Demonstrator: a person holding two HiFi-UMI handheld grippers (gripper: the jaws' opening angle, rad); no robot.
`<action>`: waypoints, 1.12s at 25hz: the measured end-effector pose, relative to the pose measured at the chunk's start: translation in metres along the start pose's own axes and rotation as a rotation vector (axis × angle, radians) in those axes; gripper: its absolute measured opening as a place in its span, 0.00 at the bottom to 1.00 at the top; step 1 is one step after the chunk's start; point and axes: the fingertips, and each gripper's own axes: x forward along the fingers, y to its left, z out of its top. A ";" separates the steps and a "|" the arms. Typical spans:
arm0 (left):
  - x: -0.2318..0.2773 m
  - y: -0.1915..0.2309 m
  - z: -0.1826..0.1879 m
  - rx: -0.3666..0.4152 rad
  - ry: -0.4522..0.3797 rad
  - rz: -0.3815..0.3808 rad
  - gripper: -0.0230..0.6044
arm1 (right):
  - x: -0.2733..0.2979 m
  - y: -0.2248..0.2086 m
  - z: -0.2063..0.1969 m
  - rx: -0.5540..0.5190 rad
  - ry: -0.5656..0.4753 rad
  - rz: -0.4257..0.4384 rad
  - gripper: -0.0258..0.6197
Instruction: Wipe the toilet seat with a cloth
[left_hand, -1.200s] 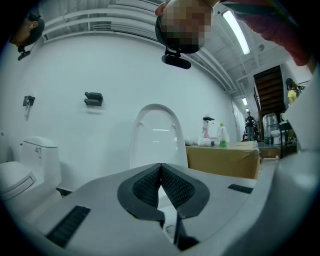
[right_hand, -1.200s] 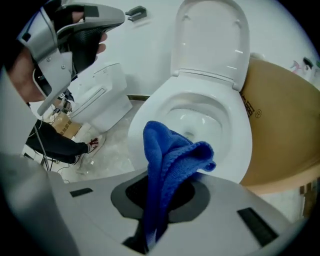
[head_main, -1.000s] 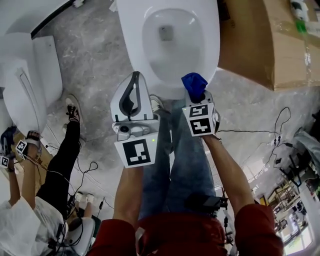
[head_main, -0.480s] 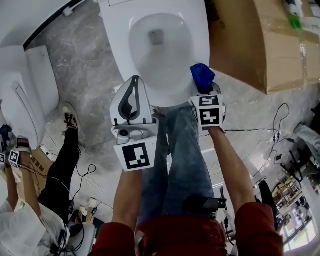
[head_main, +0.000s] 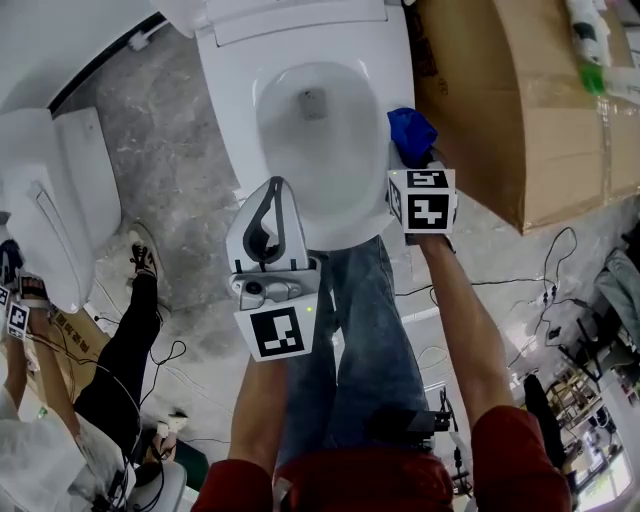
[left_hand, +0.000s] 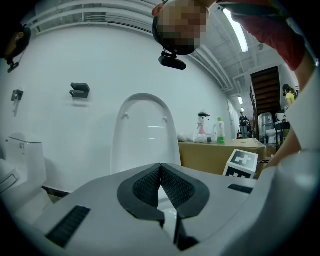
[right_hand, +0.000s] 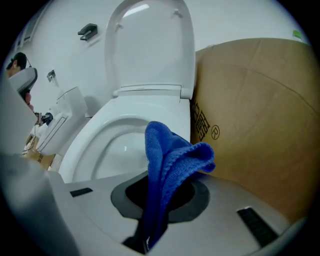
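Right hand-held gripper (head_main: 409, 158) has moved along the toilet seat (head_main: 236, 120), pinching the blue cloth (head_main: 405, 128), its length pointing past the jaws; left hand-held gripper (head_main: 271, 186) pressed together.

— Where does the head view look from?
— High above the left claw (head_main: 271, 190) and right claw (head_main: 410, 158), facing steeply down onto the toilet seat (head_main: 240, 120) ahead of them.
— And the claw cameras?
— Each sits just behind its jaws. The left looks level; the right tilts down, close over the seat. Both catch the raised lid (left_hand: 145, 135) beyond.
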 end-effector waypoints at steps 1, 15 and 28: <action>0.005 0.000 0.001 0.001 0.000 0.004 0.06 | 0.004 -0.004 0.008 -0.003 -0.004 0.002 0.13; 0.059 0.001 0.013 -0.013 -0.003 0.049 0.06 | 0.068 -0.034 0.138 0.014 -0.084 0.007 0.13; 0.079 0.021 0.013 -0.040 -0.003 0.101 0.06 | 0.092 -0.036 0.192 0.010 -0.115 -0.062 0.13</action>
